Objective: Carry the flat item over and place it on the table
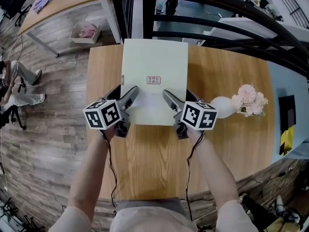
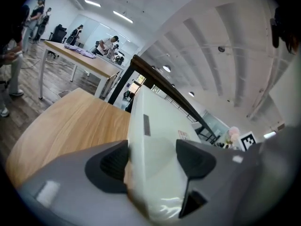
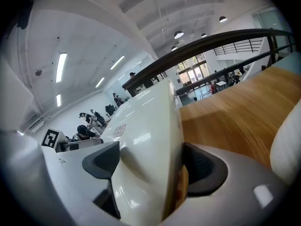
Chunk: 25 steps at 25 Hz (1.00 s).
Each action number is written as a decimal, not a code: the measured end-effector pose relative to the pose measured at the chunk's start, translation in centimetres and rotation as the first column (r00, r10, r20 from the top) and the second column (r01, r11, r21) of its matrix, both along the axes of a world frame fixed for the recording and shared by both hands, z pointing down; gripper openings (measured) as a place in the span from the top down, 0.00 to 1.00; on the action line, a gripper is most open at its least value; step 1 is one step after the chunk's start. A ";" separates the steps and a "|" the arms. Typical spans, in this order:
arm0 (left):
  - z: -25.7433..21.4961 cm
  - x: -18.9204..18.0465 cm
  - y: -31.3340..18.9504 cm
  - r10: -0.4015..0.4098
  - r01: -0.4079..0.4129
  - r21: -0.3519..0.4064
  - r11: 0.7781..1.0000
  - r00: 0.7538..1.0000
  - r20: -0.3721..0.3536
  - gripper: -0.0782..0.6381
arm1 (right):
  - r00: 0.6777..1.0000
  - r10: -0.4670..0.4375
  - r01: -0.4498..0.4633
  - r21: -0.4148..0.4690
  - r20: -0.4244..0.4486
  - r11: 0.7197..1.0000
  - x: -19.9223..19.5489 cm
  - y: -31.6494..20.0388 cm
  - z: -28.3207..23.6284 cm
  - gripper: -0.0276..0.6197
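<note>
A flat pale green book (image 1: 153, 69) with a small red label lies over the wooden table (image 1: 231, 71), reaching to its far edge. My left gripper (image 1: 129, 96) is shut on the book's near left corner. My right gripper (image 1: 169, 99) is shut on its near right corner. In the left gripper view the book (image 2: 155, 140) runs up between the two dark pads (image 2: 195, 157). The right gripper view shows the book (image 3: 146, 140) pinched the same way between its pads (image 3: 101, 161). Whether the book rests on the table or hangs just above it I cannot tell.
A white vase (image 1: 223, 107) with pink flowers (image 1: 249, 100) stands on the table right of my right gripper. A dark curved railing (image 1: 217, 13) runs past the table's far edge. A second table (image 1: 58, 1) and a seated person (image 1: 19, 88) are at the left.
</note>
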State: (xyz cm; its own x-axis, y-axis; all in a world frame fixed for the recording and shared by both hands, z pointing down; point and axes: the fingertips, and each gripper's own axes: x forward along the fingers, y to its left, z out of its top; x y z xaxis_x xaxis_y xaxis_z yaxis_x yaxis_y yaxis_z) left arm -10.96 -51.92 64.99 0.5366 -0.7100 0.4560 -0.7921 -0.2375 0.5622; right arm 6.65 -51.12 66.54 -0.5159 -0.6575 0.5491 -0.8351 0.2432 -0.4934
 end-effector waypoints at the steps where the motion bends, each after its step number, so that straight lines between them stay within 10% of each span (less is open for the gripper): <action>1: 0.7 0.0 -0.1 -0.003 0.003 -0.015 1.000 1.000 0.001 0.46 | 1.000 -0.003 0.003 -0.012 -0.002 1.000 0.0 -0.2 0.7 0.29; 16: 6.0 0.1 0.5 -0.048 0.050 -0.156 0.986 0.999 0.011 0.48 | 0.996 0.002 -0.011 -0.102 -0.090 0.995 0.5 -0.3 5.6 0.28; 25: 0.3 -1.4 1.8 -0.108 0.111 -0.028 0.993 0.990 0.093 0.57 | 0.989 0.018 -0.008 0.066 -0.147 0.998 1.6 0.6 -0.3 0.42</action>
State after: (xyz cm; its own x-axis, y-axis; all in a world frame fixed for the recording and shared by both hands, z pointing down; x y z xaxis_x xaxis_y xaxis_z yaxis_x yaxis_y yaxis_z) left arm -12.33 -50.14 65.27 0.4117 -0.7459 0.5236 -0.8605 -0.1290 0.4929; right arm 8.24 -50.56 66.28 -0.4237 -0.7004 0.5744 -0.9009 0.2596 -0.3479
